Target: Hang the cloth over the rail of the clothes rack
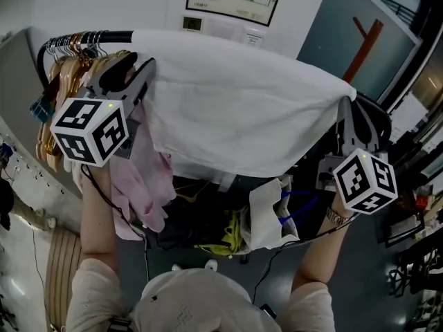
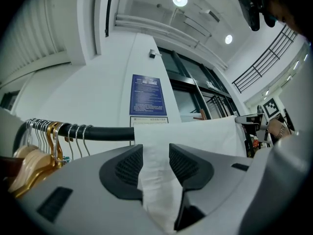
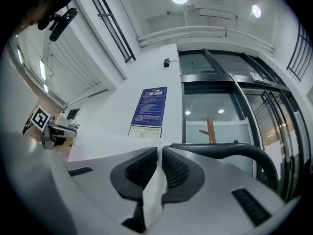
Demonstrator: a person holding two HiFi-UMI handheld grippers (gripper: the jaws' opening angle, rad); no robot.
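A white cloth (image 1: 235, 109) lies draped over the black rail (image 1: 104, 39) of the clothes rack, spread wide between the two grippers and hanging down the near side in a broad sheet. The left gripper (image 1: 135, 71) is up at the cloth's left end, just beside a row of wooden hangers (image 1: 62, 75) bunched on the rail. In the left gripper view, its jaws stand well apart with a fold of the cloth (image 2: 156, 180) running between the ribbed pads (image 2: 128, 168). The fold looks loose there, though it is hard to say whether it brushes either pad. Beyond the jaws the cloth goes over the rail (image 2: 102, 132), right next to the hanger hooks. The right gripper (image 1: 345, 106) is at the cloth's far right corner, where the fabric pulls to a point. In the right gripper view, its jaws are pressed together, pinching a thin edge of the cloth (image 3: 153, 192) that runs down between the pads (image 3: 142, 170). Below the rail, a pink garment (image 1: 149, 185) hangs under the left gripper, beside the person's left forearm.
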